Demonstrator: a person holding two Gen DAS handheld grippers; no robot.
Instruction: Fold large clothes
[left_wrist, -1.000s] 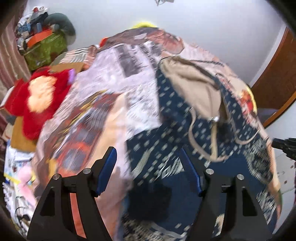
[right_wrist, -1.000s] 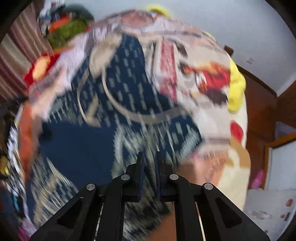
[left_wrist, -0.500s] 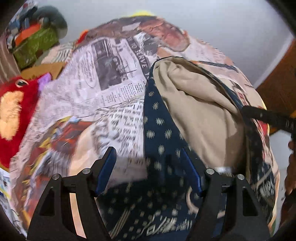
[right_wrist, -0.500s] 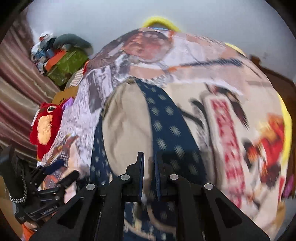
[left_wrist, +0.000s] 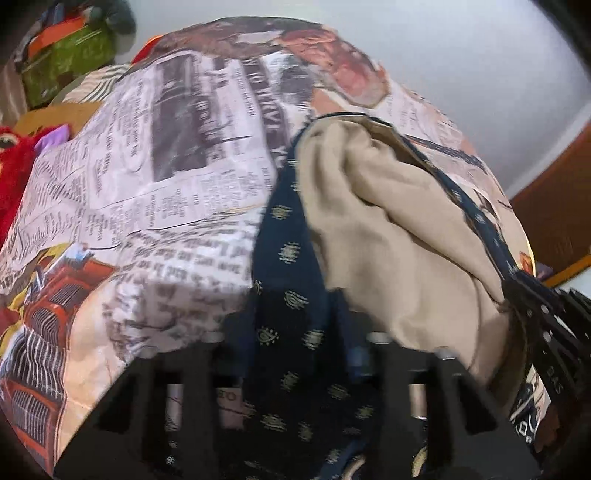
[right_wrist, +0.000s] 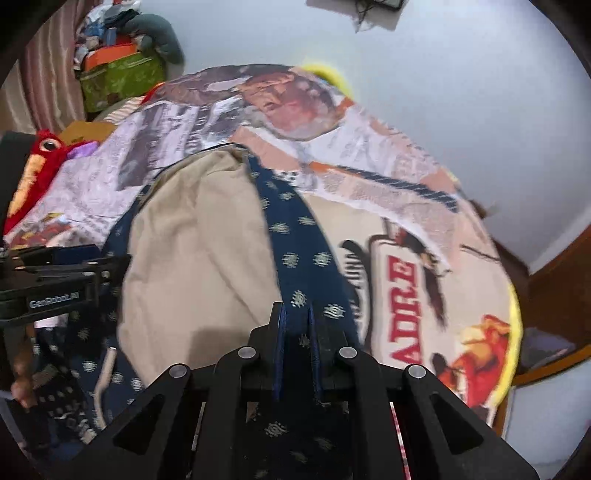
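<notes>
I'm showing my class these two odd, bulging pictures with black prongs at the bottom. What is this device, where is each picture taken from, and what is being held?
No robot: a person holds a two-finger gripper in each hand, each carrying a wide-angle camera looking along its fingers.

In the right wrist view, the right gripper is shut on the navy patterned garment, which has a beige lining; the left gripper appears at the left edge.

In the left wrist view, the garment drapes over that gripper, so its jaws are hidden. Underneath lies a newspaper-print bedsheet, with a red plush toy beside it.

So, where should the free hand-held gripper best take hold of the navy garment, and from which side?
Probably the navy patterned border along the garment's left edge, approached from the left: there it lies as a thin flat band beside the bulky beige lining.
</notes>
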